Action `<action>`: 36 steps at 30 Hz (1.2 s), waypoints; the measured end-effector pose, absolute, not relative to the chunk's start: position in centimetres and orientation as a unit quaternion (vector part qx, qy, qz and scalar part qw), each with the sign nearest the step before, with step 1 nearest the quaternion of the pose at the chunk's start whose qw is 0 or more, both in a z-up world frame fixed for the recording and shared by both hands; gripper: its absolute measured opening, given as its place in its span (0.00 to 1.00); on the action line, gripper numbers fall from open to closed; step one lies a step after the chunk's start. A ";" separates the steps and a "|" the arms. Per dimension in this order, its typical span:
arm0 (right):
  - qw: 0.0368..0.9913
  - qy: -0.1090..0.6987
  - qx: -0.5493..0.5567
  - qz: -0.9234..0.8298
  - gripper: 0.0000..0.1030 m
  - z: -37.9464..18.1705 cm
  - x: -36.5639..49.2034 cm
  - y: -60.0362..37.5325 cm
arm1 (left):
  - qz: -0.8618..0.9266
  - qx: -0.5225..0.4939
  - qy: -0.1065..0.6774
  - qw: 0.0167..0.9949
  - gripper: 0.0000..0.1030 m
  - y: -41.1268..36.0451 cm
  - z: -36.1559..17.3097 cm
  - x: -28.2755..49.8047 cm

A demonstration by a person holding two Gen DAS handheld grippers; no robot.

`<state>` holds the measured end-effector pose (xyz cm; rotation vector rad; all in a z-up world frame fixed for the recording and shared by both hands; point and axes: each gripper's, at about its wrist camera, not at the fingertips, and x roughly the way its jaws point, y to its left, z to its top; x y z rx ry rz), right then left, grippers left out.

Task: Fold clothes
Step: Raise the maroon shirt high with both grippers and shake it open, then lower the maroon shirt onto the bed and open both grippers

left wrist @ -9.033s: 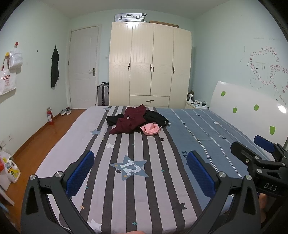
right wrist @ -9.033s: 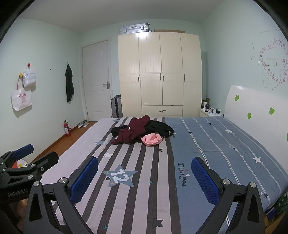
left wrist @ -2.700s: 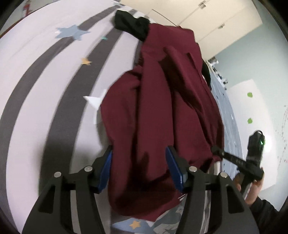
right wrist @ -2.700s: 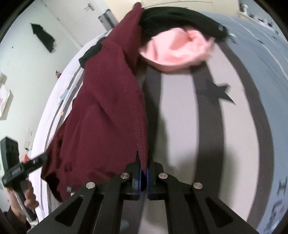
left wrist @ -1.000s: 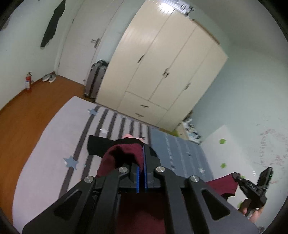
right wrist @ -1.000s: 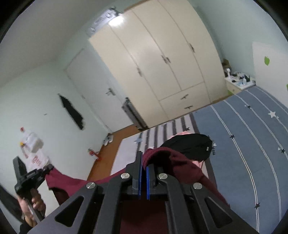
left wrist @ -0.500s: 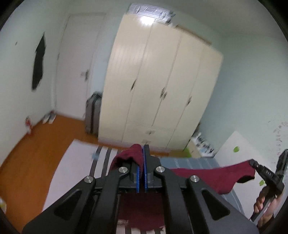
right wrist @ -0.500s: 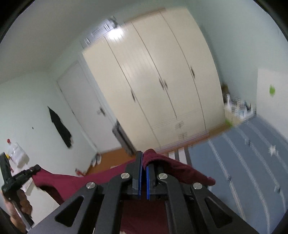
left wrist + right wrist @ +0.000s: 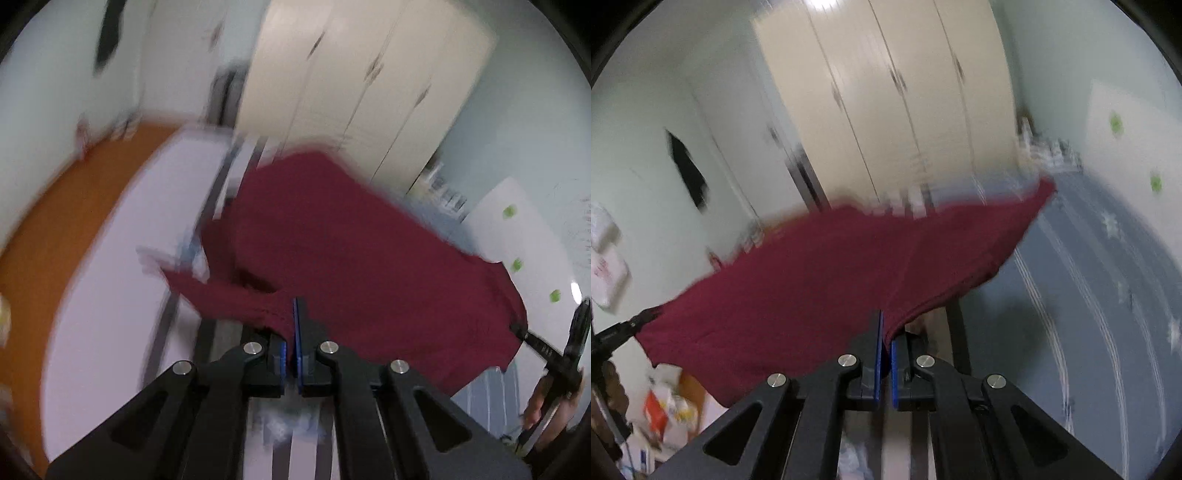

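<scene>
Maroon cloth garment spread wide in the air above the striped bed, stretched between both tools. Left hand-held gripper clenched on one edge, right hand-held gripper clenched on the opposite edge. Cream wardrobe behind, blurred.

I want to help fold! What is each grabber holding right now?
Left gripper: closed, pinching an edge of the maroon garment.
Right gripper: closed, pinching another edge of it.
</scene>
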<state>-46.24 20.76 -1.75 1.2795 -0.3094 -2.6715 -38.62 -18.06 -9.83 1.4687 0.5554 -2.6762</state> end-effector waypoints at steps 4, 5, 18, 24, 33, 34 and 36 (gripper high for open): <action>0.037 -0.083 0.537 -0.839 0.03 -18.0 -40.9 19.6 | -0.810 0.555 0.181 0.060 0.02 -17.9 -23.6 -34.4; 0.030 -0.079 0.558 -0.825 0.03 -21.5 -39.8 19.4 | -0.797 0.574 0.176 0.068 0.02 -17.9 -26.8 -33.3; 0.026 -0.035 0.663 -0.747 0.03 -38.5 -30.5 19.3 | -0.732 0.653 0.167 0.095 0.02 -18.1 -41.0 -25.5; 0.029 -0.041 0.670 -0.740 0.03 -38.2 -29.6 20.5 | -0.721 0.663 0.172 0.101 0.02 -17.4 -41.9 -23.6; 0.036 -0.028 0.683 -0.729 0.04 -38.2 -29.6 21.6 | -0.729 0.651 0.186 0.100 0.07 -17.3 -41.6 -23.7; 0.036 -0.026 0.683 -0.729 0.07 -38.0 -29.8 21.7 | -0.732 0.648 0.186 0.096 0.07 -17.4 -41.1 -23.6; 0.036 -0.023 0.684 -0.728 0.15 -37.3 -29.9 22.2 | -0.739 0.641 0.186 0.088 0.10 -17.7 -39.9 -23.4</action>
